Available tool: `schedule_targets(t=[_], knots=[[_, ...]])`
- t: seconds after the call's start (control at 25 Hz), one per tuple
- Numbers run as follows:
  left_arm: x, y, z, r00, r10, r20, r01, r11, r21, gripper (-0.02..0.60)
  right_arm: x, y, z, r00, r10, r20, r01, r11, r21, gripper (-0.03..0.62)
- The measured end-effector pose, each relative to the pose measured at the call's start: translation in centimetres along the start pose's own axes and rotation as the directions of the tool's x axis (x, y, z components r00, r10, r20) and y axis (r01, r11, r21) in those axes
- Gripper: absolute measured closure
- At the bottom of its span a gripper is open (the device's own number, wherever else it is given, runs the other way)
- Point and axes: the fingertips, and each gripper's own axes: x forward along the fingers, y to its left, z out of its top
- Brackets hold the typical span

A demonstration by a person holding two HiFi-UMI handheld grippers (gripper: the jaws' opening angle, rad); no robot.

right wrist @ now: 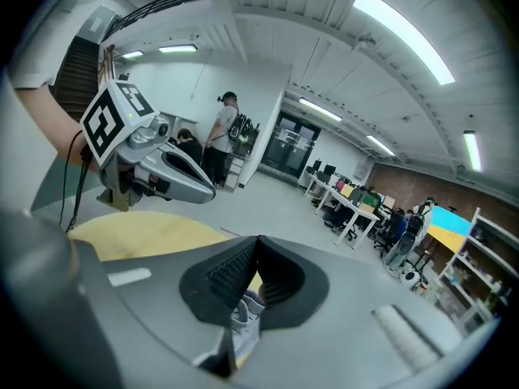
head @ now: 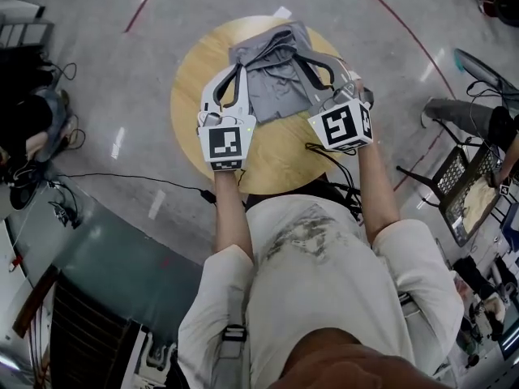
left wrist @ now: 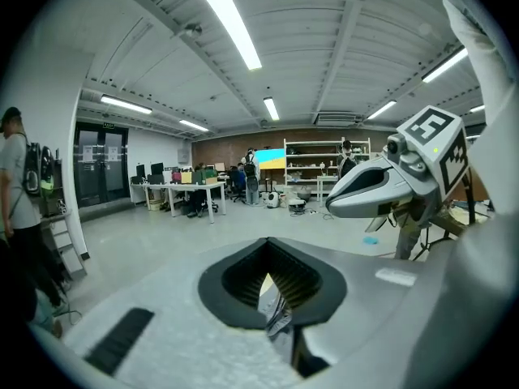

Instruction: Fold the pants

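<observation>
Grey pants [head: 272, 75] lie bunched on the far half of a round wooden table [head: 280, 156]. My left gripper [head: 238, 70] reaches over the table to their left edge, and my right gripper [head: 302, 57] reaches to their right edge. In the left gripper view the left gripper [left wrist: 272, 297] is shut, with a fold of grey fabric [left wrist: 277, 321] pinched between its black pads. The right gripper view shows the right gripper [right wrist: 247, 290] shut on another fold of the fabric [right wrist: 243, 318], above the yellow tabletop [right wrist: 146, 229]. Each gripper view shows the other gripper beside it.
Black cables [head: 122, 181] run over the floor to the table's left and a wire rack [head: 466, 189] stands to its right. A person [left wrist: 20, 217] stands at the left of the left gripper view. Desks and shelves [left wrist: 182, 189] fill the far room.
</observation>
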Motion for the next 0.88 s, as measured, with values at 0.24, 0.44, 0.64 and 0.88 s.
schedule_targets(t=[0.24,0.44,0.64,0.88], knots=[[-3.8,-1.2,4.0,0.997,-0.003,0.076,0.003,1.0,0.0,0.574,-4.9,0.3,3.2,0.994,-0.058,0.091,0.048,0.994,0.101,0.586],[-6.7,-3.3,5.3,0.993,-0.017,0.117,0.019,1.0,-0.011,0.574,-8.6,1.7,4.5,0.984,-0.077,0.161,0.055,0.988,0.142,0.586],[-9.1,-5.4,6.6,0.985,-0.047,0.166,0.051,0.998,-0.019,0.574,-11.7,2.6,6.9,0.958,-0.118,0.261,0.064,0.976,0.206,0.588],[-11.0,-7.3,7.5,0.975,-0.062,0.211,0.069,0.997,-0.026,0.574,-13.5,3.6,7.8,0.942,-0.152,0.298,0.058,0.951,0.302,0.588]])
